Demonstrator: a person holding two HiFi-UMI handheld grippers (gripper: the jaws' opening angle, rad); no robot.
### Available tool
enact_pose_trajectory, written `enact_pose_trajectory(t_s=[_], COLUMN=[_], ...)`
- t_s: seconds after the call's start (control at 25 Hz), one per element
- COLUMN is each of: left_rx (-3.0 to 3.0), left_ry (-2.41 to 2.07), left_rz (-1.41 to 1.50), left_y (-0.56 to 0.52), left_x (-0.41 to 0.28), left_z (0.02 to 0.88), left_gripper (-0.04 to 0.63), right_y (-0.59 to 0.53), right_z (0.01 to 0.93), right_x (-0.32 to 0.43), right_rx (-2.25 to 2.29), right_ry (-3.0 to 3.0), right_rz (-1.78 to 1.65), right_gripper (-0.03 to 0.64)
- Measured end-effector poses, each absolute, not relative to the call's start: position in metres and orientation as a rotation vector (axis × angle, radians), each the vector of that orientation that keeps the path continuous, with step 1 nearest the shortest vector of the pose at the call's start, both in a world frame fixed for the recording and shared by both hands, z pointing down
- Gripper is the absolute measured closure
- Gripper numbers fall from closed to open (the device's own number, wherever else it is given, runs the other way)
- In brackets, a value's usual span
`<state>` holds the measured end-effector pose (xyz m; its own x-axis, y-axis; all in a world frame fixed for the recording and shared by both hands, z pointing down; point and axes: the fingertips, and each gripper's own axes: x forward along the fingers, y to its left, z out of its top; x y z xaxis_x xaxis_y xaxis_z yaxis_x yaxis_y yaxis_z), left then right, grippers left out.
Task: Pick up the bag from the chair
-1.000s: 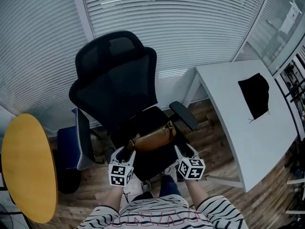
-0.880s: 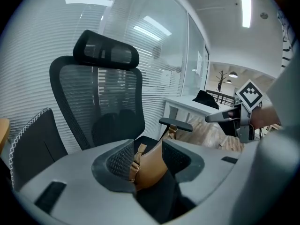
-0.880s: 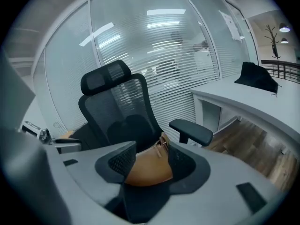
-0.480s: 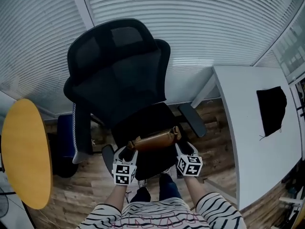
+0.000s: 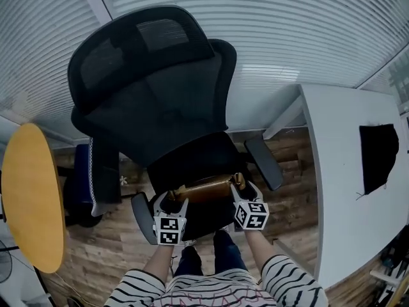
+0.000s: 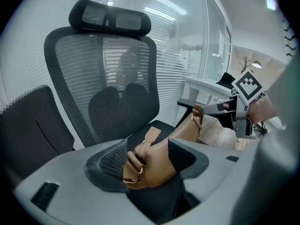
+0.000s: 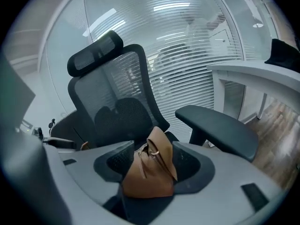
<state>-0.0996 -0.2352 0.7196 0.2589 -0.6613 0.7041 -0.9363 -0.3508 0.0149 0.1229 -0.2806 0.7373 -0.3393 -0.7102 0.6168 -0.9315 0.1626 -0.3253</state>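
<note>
**A:** What is different from a second ago?

**B:** Both grippers are coming down toward the seat (image 5: 198,165) and drawing in on the two ends of the bag (image 5: 206,188). Both sets of jaws have just been opening wider.

**A:** How are the jaws standing now?

**B:** The left gripper (image 6: 147,150) is standing wide apart, with the bag's strap end lying between its pads. The right gripper (image 7: 153,154) is spread the same way, with the bag's other, folded end sitting between its jaws. I am not seeing either pair pressing in yet.

**A:** And where is the bag resting?

**B:** It is still lying across the front of the seat of the black chair (image 5: 160,101), between the armrests (image 5: 263,163), with one end at each gripper.

**A:** So how far along is the job?

**B:** I am judging the approach as finished and the grasp as only beginning. Closing on both ends and lifting the bag clear of the seat are still remaining. The white desk (image 5: 339,190) off to the right is playing no part.
</note>
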Motion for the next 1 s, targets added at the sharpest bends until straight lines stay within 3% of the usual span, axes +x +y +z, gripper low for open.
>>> enact_pose_trajectory(t_s=[0.52,0.76,1.0], left_rx=[2.087,2.095,2.091], left_ry=[-1.464,-1.468,-1.534], left_rz=[0.941,1.007,0.991], left_y=[-0.261,-0.269,-0.274], left_x=[-0.095,-0.093,-0.1], left_z=[0.756,0.767,0.765], left_gripper=[0.325,0.325,0.331], right_y=[-0.307,-0.308,-0.306], right_z=[0.77,0.769,0.769], right_x=[0.119,0.107,0.108], right_rx=[1.561,1.493,1.493], right_ry=[-2.175,-2.267,-2.257], right_rz=[0.989,0.991,1.013], right_gripper=[0.345,0.459,0.483])
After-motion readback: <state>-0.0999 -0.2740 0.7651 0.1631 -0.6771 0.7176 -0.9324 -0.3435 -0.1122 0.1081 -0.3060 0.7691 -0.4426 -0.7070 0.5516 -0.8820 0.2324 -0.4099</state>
